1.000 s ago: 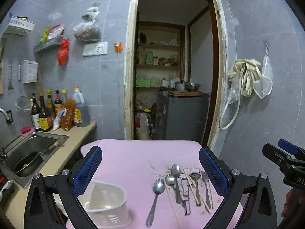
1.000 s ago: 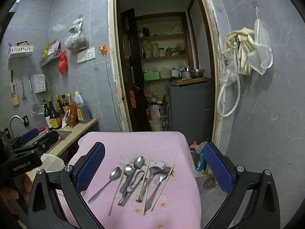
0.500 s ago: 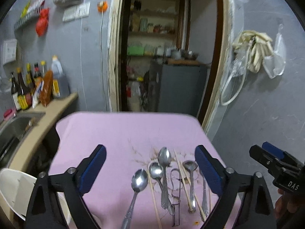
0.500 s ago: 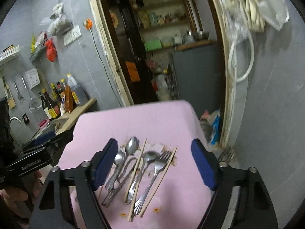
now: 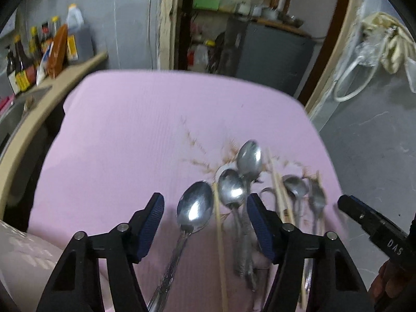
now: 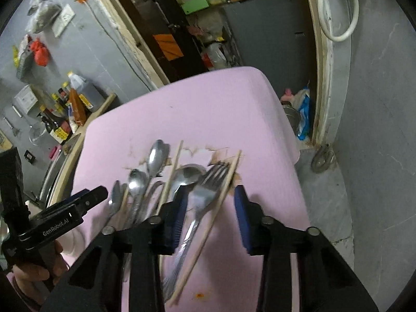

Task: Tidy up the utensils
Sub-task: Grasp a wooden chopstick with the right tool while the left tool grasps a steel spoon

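1. The left hand-held gripper (image 5: 205, 219), jaws just narrowing yet released, straddles the large shiny steel spoon (image 5: 194, 210) lying on the pink cloth-covered bench (image 5: 124, 135).
2. The right hand-held gripper (image 6: 210, 208), also just closing but not clenched, frames the silver steel fork (image 6: 201, 197) and a pale wooden chopstick (image 6: 221, 195) touching it.
3. Risk: closing here may pinch fork and chopstick together, or drag neighbours in the crowded row.

1. You are working in dim indoor light with a cool grey cast.
2. Glare spots sit on the spoon bowls (image 5: 195, 208).
3. Motion blur smears the fork (image 6: 205, 195) and the far cutlery.
4. Fisheye bending curves the door frame (image 5: 335, 52), and black vignette fills your corners.
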{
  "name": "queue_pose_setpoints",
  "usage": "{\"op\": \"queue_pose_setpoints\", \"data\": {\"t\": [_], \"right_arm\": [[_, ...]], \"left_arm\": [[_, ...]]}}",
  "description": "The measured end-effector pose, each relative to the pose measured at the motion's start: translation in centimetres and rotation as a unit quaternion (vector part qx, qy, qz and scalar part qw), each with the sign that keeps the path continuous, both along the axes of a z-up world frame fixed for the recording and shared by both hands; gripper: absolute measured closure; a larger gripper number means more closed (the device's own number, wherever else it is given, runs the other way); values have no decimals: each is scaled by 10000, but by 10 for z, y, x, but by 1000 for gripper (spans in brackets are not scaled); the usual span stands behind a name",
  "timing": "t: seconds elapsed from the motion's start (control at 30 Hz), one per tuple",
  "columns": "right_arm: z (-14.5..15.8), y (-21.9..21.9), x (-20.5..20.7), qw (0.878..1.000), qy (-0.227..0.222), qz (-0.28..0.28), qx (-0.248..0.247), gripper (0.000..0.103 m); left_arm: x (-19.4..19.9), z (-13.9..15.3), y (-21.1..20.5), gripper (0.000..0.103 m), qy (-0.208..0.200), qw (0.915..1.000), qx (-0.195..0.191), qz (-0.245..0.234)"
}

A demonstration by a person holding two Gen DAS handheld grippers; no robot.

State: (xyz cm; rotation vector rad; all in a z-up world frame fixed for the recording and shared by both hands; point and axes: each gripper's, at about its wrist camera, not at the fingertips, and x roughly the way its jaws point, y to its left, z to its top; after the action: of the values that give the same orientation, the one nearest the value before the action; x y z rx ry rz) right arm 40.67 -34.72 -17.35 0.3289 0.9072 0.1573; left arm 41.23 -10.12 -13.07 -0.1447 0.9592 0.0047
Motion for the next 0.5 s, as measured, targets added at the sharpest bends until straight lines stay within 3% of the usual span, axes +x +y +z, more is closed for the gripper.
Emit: {"op": "queue_pose_setpoints", "data": {"t": [0.2, 0.5], "right_arm": [[-14, -5, 17, 9995, 284, -152, -65, 87], [-27, 5, 27, 9986, 526, 0, 76, 91]], "left_arm": [[16, -17, 6, 49, 333, 9993, -71, 127], [23, -32, 4, 51, 771, 9970, -30, 45]]}}
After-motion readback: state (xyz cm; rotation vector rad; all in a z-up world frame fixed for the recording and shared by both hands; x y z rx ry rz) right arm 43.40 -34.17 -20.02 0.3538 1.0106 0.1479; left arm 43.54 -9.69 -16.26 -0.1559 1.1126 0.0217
